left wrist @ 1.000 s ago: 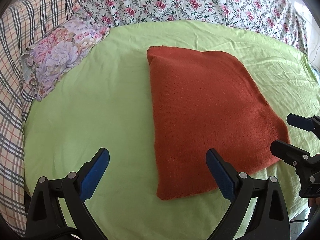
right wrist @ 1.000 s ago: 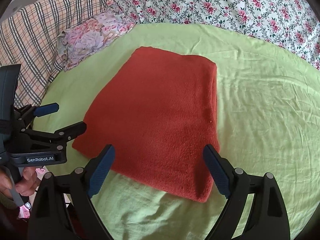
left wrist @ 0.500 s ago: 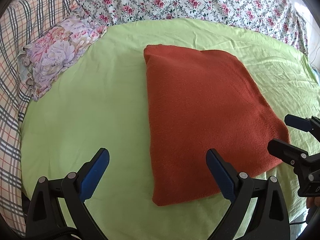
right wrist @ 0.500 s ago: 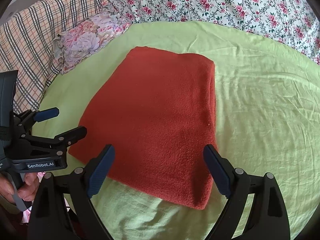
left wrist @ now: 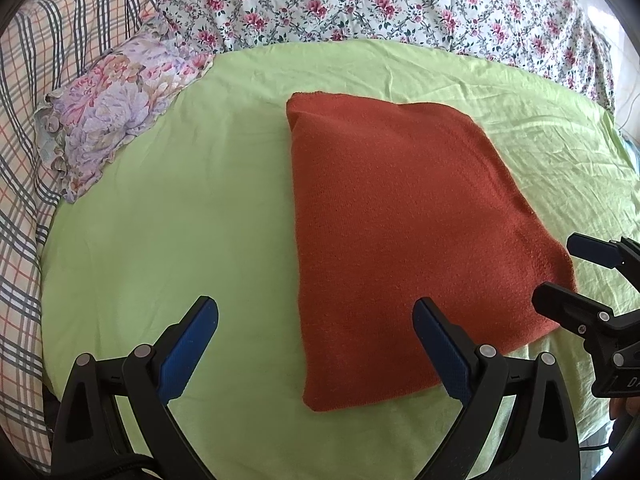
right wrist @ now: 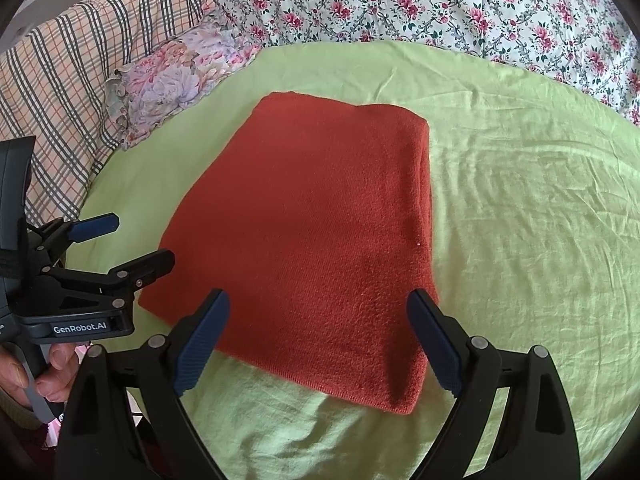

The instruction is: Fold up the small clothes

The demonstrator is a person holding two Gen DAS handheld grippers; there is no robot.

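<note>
A rust-red knitted garment (left wrist: 400, 232) (right wrist: 312, 236) lies folded into a flat rectangle on the light green sheet (left wrist: 180, 220) (right wrist: 520, 220). My left gripper (left wrist: 316, 340) hovers open over the sheet at the garment's near left corner, holding nothing. My right gripper (right wrist: 318, 336) is open above the garment's near edge, also holding nothing. From the left wrist view the right gripper (left wrist: 560, 268) shows at the right border. In the right wrist view the left gripper (right wrist: 132, 240) sits at the left, held by a hand (right wrist: 36, 376).
A floral pillow (left wrist: 116, 108) (right wrist: 176, 80) rests at the sheet's far left. Plaid bedding (left wrist: 28, 80) lies beyond it, and a rose-patterned cover (left wrist: 400, 0) (right wrist: 440, 4) spans the back. The green sheet stretches bare to the right of the garment.
Both grippers have drawn back slightly toward the near edge of the bed. The garment stays flat and untouched.
</note>
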